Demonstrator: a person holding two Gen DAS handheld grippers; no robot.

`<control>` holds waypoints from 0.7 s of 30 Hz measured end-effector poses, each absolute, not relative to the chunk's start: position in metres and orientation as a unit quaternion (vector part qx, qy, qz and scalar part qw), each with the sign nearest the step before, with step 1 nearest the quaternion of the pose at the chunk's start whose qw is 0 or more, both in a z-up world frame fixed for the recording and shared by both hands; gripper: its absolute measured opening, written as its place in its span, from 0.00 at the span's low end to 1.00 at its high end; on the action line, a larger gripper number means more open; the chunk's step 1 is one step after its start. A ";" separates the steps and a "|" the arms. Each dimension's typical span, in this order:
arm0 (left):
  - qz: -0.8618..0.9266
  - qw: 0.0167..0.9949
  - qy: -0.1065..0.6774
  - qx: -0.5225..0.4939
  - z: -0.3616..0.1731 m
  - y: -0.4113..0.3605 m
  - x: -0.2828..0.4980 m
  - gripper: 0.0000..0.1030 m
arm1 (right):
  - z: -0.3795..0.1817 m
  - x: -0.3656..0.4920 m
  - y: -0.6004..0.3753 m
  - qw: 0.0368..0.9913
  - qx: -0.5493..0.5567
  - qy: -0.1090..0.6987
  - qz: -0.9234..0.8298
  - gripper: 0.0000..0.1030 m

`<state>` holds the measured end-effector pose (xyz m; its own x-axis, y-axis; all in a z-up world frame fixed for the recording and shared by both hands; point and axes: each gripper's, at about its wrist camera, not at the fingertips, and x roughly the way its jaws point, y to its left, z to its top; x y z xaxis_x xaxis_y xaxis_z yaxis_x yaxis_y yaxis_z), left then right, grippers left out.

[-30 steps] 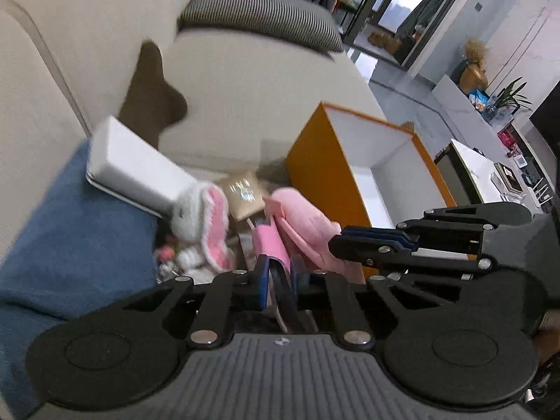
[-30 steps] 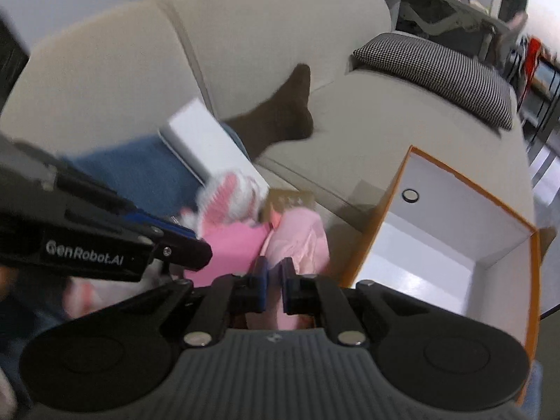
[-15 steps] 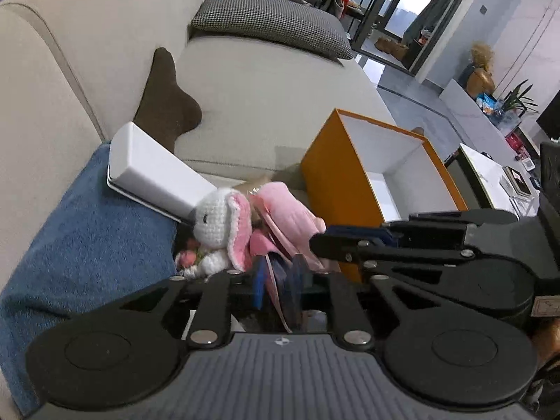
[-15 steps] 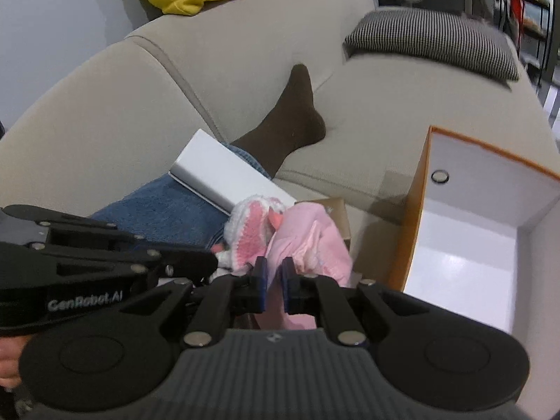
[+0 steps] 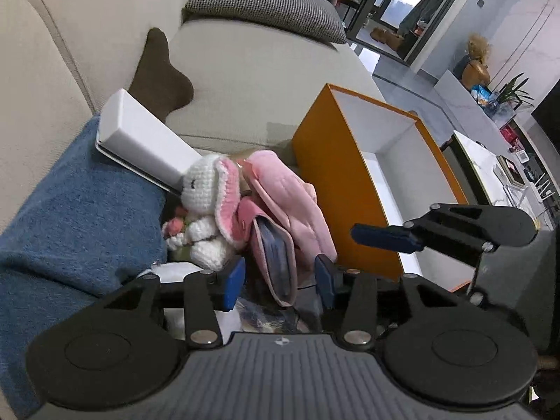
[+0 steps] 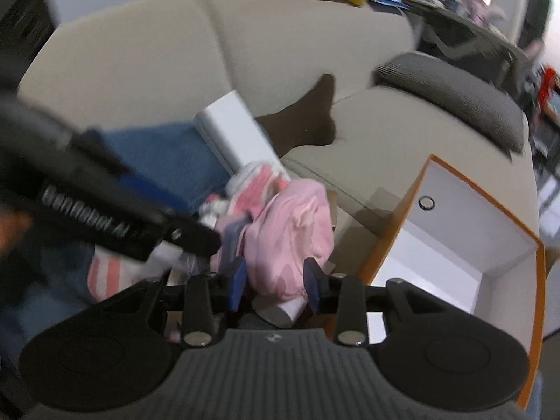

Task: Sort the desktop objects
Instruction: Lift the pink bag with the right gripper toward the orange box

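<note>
In the left wrist view my left gripper (image 5: 279, 281) points down at a pile on the sofa. Its jaws are opening, and a pink pouch (image 5: 276, 262) with a blue-grey inside stands loose between them. A white crochet bunny (image 5: 206, 203) with pink ears sits just left of the pouch, and a pink cloth (image 5: 290, 196) lies behind it. My right gripper (image 6: 274, 281) has its jaws opening around the pink cloth (image 6: 290, 234), whose folds fill the gap. An orange box (image 5: 350, 189) with a white inside stands open to the right of the pile.
A long white box (image 5: 147, 140) leans on a blue towel (image 5: 77, 210) at the left. A brown sock (image 5: 161, 66) lies on the beige sofa seat, with a houndstooth cushion (image 5: 266, 7) farther back. The right gripper's finger (image 5: 385, 236) reaches across the orange box front.
Both grippers had their jaws shut and now hold them apart. The pink pouch has come free of the left fingers, and the right view has shifted sideways and blurred.
</note>
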<state>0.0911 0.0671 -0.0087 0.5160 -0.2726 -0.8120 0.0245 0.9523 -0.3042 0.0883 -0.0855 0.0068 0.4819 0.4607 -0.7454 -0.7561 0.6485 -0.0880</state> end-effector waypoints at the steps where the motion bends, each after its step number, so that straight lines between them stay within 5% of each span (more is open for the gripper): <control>1: -0.085 0.861 0.486 -0.128 -0.011 0.065 0.092 0.49 | 0.004 0.085 -0.082 0.833 -0.223 0.350 0.367 0.37; 11: -0.066 0.861 0.490 -0.122 -0.026 0.057 0.100 0.49 | -0.026 0.078 -0.064 0.828 -0.309 0.304 0.356 0.31; 12: -0.065 0.861 0.489 -0.121 -0.027 0.056 0.101 0.49 | -0.027 0.079 -0.065 0.829 -0.307 0.305 0.355 0.22; 21: -0.049 0.859 0.486 -0.151 -0.032 0.060 0.110 0.49 | -0.004 0.103 -0.093 0.851 -0.224 0.324 0.346 0.21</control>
